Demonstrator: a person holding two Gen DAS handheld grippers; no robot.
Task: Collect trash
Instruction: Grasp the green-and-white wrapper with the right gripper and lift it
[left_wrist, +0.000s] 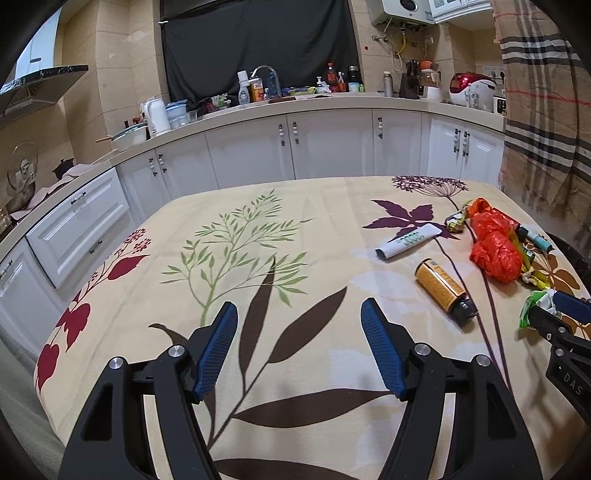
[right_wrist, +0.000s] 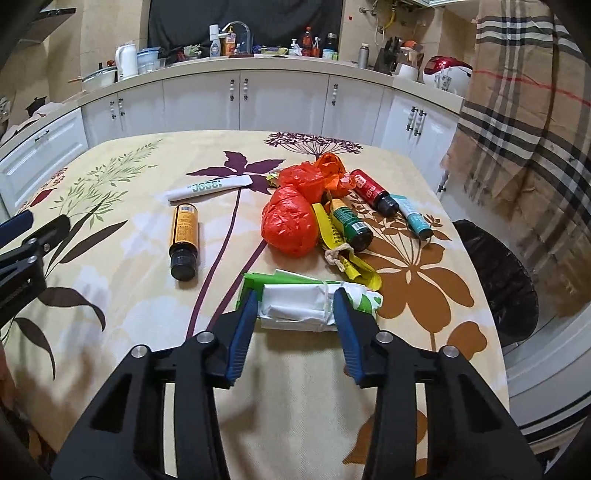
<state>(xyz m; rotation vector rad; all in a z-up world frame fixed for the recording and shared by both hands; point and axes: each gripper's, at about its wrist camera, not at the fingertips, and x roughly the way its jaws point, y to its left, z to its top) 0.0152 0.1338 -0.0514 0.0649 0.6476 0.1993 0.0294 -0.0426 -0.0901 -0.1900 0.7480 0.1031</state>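
While the left gripper (left_wrist: 299, 347) hangs released, the right gripper (right_wrist: 297, 314) grasps the wrapper (right_wrist: 299, 308) at the table's (right_wrist: 295, 387) near edge; lift cleanly toward the bin (right_wrist: 498, 280).

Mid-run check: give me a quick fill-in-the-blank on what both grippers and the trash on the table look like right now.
1. The right gripper has its fingers on either side of a white and ____ wrapper.
2. The left gripper is open and holds ____.
3. The orange bottle lies on its side with its ____ cap toward the camera.
4. The bin past the table's right edge is lined with a ____ bag.

Missing words: green; nothing; black; black
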